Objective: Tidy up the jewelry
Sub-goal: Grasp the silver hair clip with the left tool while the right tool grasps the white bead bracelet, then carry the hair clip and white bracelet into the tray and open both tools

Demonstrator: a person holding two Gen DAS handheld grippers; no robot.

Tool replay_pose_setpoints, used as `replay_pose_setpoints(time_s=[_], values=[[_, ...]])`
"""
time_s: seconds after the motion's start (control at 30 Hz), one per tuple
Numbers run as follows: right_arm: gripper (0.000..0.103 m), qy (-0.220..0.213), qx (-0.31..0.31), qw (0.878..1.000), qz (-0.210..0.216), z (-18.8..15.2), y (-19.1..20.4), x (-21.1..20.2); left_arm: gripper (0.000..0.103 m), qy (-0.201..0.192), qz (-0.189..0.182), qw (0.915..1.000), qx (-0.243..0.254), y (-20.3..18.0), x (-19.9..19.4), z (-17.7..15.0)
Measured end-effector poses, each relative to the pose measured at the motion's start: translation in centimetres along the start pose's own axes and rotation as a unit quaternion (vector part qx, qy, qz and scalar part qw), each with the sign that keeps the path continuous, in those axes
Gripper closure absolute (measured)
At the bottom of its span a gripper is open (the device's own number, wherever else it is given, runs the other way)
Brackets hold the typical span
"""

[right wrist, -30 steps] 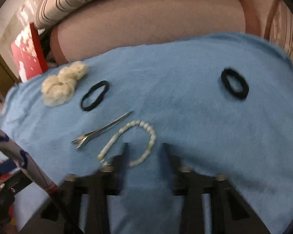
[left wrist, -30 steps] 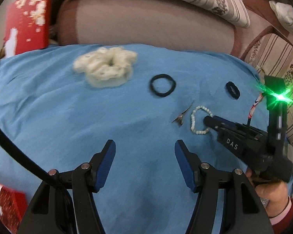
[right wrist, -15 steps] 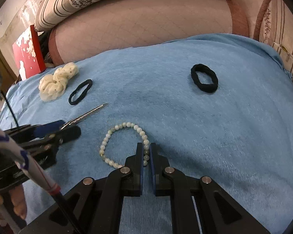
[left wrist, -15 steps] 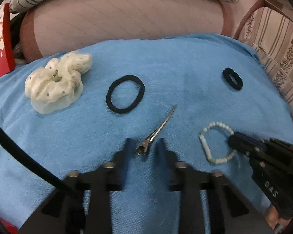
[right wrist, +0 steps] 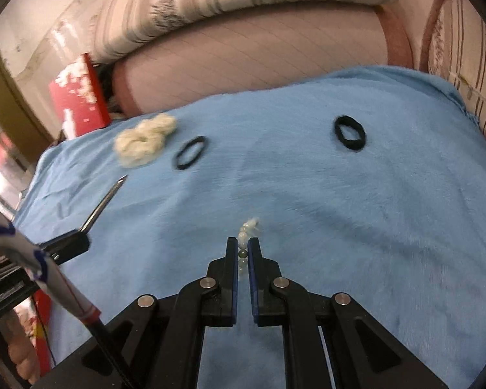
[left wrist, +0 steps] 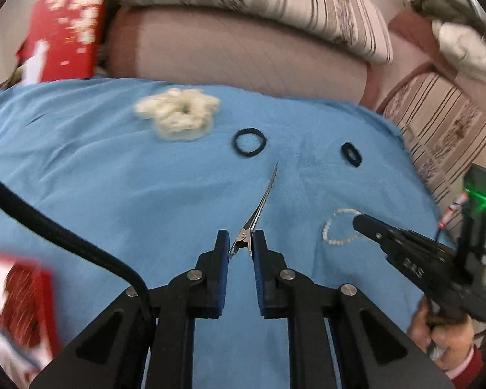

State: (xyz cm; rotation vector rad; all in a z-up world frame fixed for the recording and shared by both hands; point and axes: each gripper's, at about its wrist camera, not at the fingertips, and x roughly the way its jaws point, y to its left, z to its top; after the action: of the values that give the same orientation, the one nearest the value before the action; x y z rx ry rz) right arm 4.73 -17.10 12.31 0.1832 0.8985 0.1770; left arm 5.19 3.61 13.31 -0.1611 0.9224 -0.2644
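Note:
My left gripper (left wrist: 239, 236) is shut on the wide end of a silver hair clip (left wrist: 262, 201), which points forward above the blue cloth (left wrist: 113, 178). My right gripper (right wrist: 243, 249) is shut on a white bead bracelet (right wrist: 248, 228). In the left wrist view the bracelet (left wrist: 337, 230) hangs as a loop from the right gripper's tip. The right wrist view shows the clip (right wrist: 105, 204) sticking out of the left gripper (right wrist: 71, 243). On the cloth lie a cream scrunchie (left wrist: 178, 116), a thin black hair tie (left wrist: 249, 142) and a thicker black one (left wrist: 351, 155).
A red box with white flowers (left wrist: 64, 32) leans at the back left, and another red box (left wrist: 19, 301) sits at the near left. Pink and striped sofa cushions (left wrist: 243, 52) border the cloth at the back and right. A black cable (left wrist: 64, 236) crosses the left.
The left gripper closed on the hair clip and lifted it off the cloth. The right gripper, shut on the bracelet throughout, has raised it. Both views have pulled back from the cloth.

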Motion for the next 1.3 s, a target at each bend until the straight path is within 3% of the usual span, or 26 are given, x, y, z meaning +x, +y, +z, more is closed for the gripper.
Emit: replay_pose_setpoints(time_s=[0.13, 0.23, 0.33, 0.43, 0.53, 0.83, 1.0, 1.13, 1.3], values=[[0.097, -0.006, -0.036, 0.999, 0.023, -1.1, 4.4, -2.7, 0.089, -0.027, 0.02, 0.9987, -0.037, 3.8, -6.8, -3.2], [0.097, -0.006, -0.07, 0.997, 0.041, -1.8, 8.3, -4.2, 0.089, -0.047, 0.059, 0.9946, -0.071, 8.1, -11.2, -5.8], [0.097, -0.007, -0.107, 0.993, 0.054, -2.5, 12.3, -5.1, 0.089, -0.06, 0.085, 0.9899, -0.097, 11.4, -13.4, -7.5], [0.097, -0.002, -0.148, 0.987, 0.069, -3.4, 17.0, -5.7, 0.089, -0.071, 0.137, 0.9792, -0.132, 16.2, -15.5, -9.7], [0.097, 0.011, -0.18, 0.98, 0.084, -4.2, 21.1, -5.4, 0.089, -0.072, 0.154, 0.9714, -0.166, 20.3, -16.2, -11.2], [0.097, 0.056, -0.271, 0.954, 0.114, -5.9, 34.4, -0.9, 0.089, -0.073, 0.142, 0.9573, -0.241, 27.4, -14.6, -13.0], [0.097, 0.087, -0.276, 0.947, 0.138, -5.8, 40.0, 2.8, 0.089, -0.058, 0.118, 0.9532, -0.272, 29.8, -13.7, -14.4], [0.097, 0.114, -0.259, 0.948, 0.145, -6.0, 42.5, 6.3, 0.089, -0.04, 0.105, 0.9525, -0.283, 30.3, -12.6, -14.9], [0.097, 0.148, -0.224, 0.955, 0.127, -6.4, 41.6, 10.2, 0.089, -0.043, 0.11, 0.9552, -0.271, 30.0, -12.5, -14.8]])
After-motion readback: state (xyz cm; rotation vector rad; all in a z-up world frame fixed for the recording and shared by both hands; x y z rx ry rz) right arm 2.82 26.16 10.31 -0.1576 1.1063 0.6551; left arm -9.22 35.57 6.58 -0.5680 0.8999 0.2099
